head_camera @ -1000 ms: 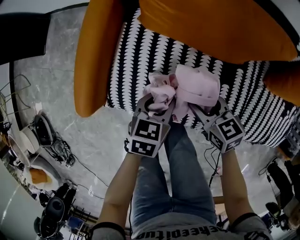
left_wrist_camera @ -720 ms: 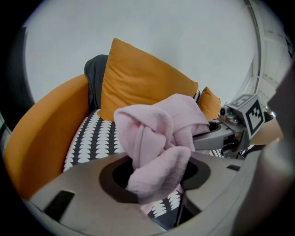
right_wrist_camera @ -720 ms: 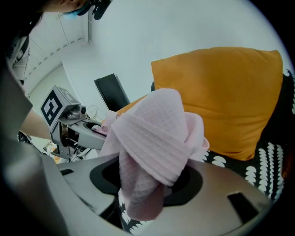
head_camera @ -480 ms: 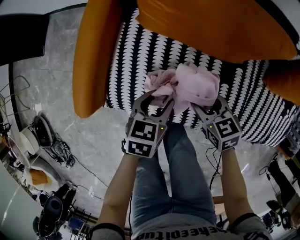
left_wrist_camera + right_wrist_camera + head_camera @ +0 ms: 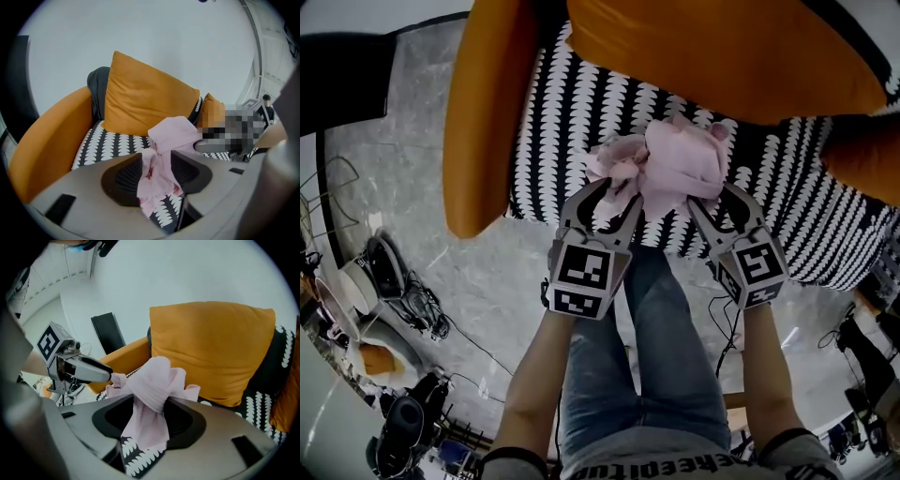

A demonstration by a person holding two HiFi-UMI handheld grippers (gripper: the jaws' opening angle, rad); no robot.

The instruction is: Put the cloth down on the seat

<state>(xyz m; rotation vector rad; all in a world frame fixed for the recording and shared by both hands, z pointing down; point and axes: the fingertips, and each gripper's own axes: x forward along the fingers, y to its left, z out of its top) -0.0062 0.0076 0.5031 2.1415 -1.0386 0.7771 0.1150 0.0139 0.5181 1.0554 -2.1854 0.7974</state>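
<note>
A crumpled pale pink cloth (image 5: 675,169) lies on the front part of the black-and-white patterned seat (image 5: 581,112) of an orange armchair. My left gripper (image 5: 621,192) reaches in from the front. Its jaws stand wide, have just been closing a little, and the cloth's left folds (image 5: 159,159) hang loosely between them. My right gripper (image 5: 712,195) is beside it, jaws also wide and just closing slightly. The bunched middle of the cloth (image 5: 152,385) stands between its pads without a firm pinch.
An orange cushion (image 5: 722,47) leans against the chair's back behind the cloth. An orange armrest (image 5: 487,112) rises on the left, another (image 5: 862,159) on the right. The person's legs in jeans (image 5: 647,356) stand at the seat's front edge. Cables and gear (image 5: 403,291) lie on the floor.
The left gripper's jaws stand wider than a second ago. The cloth bundle has shifted slightly further onto the seat and sits more gathered. Both grippers have barely moved.
</note>
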